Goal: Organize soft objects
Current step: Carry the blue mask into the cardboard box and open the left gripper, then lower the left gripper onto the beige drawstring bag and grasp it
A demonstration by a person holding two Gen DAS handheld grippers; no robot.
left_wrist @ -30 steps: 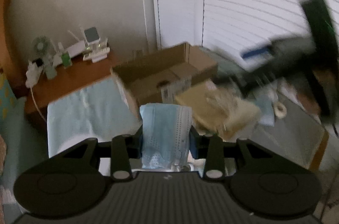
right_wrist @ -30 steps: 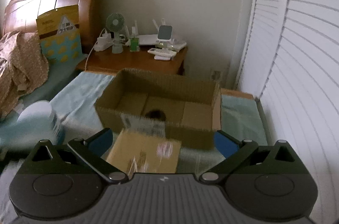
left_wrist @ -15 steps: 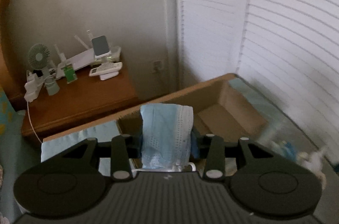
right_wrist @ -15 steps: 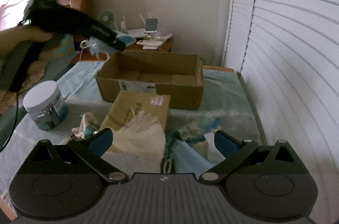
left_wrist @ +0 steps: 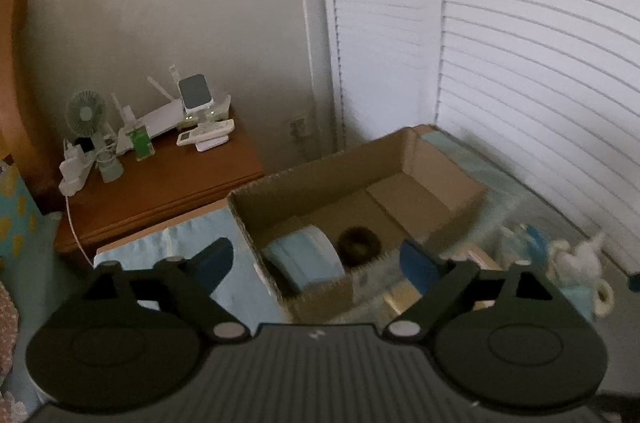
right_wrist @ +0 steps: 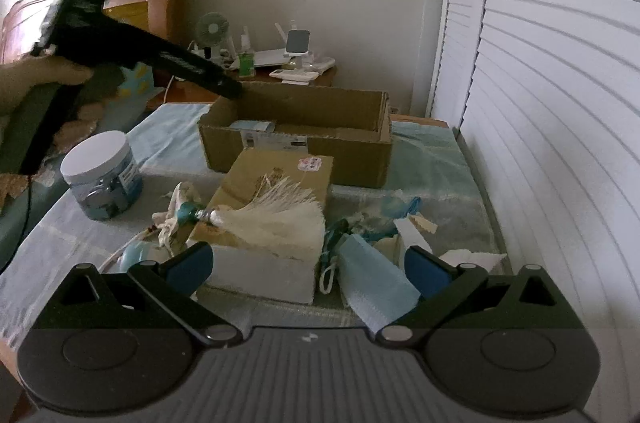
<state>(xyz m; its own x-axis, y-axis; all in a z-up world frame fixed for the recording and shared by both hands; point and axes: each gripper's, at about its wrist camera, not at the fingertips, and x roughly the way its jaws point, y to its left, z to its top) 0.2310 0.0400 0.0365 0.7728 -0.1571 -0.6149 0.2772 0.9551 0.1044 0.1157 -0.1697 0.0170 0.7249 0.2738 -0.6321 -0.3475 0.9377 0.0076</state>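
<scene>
fingers on my left gripper (left_wrist: 316,259) stand wide apart and grasp nothing; their jaws have just been opening, and the blue face mask (left_wrist: 306,257) they carried a moment ago now lies inside the cardboard box (left_wrist: 404,153), at its near left end beside a dark round thing (left_wrist: 359,241) i can't identify. it sits below and just ahead of the left fingertips, clear of both pads.

my right gripper (right_wrist: 310,267) is released too, hanging low over the clutter on the bed (right_wrist: 436,175). a second blue mask (right_wrist: 370,275) lies between its fingers, close against the right pad (right_wrist: 426,269), its long axis running from near me up and to the left. i can't tell whether that pad touches it, but the jaws are not pressing it. so the right hand is plainly the nearer one for this piece, and i judge the coming move turns on centring over that strip and closing across its short width.

around it lie a white tassel (right_wrist: 276,215) draped over a smaller tan box (right_wrist: 280,171), scraps of blue and white cloth, and a lidded jar (right_wrist: 102,175) off to the left. the cardboard box stands beyond them, near the nightstand (left_wrist: 160,183).

against the earlier frames, the right gripper looks down on the pile from closer, and the left gripper has swung over the box.
</scene>
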